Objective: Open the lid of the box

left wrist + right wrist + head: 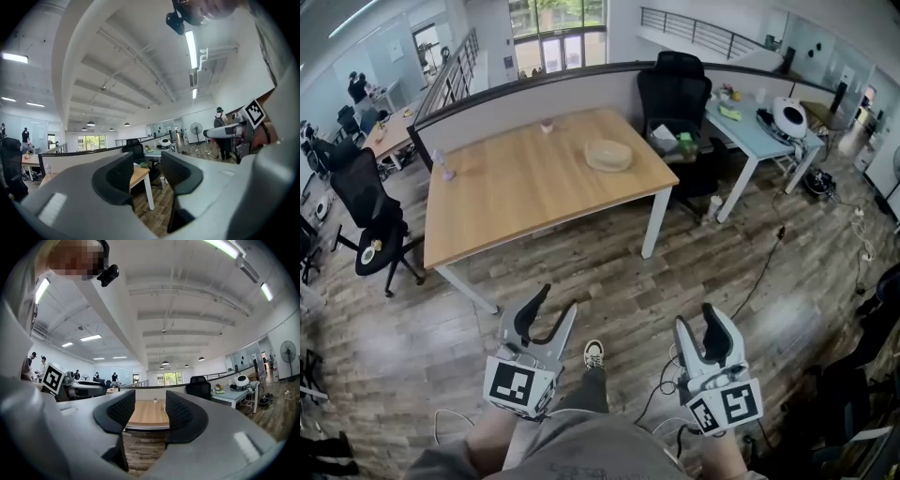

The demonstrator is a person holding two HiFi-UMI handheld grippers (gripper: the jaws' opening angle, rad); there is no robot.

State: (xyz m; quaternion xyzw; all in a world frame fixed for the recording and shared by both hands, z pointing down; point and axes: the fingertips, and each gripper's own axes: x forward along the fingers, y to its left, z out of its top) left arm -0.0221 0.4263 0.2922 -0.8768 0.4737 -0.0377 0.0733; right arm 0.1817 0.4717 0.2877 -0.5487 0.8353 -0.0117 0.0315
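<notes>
Fingers [530, 314] on left gripper [553, 305] and right gripper [696, 326]: fully apart, holding nothing. Box [608, 165] stands on tabletop [516, 187] at 12 o'clock, well apart. Advance level, then set 2 fingers across the lid [608, 150] rim before closing.

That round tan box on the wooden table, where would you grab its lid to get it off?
Likely the rim of the lid, coming from the near side of the table. The box sits flat, low and round; no knob can be made out from here, so the rim's opposite edges are all jaws could pinch.
</notes>
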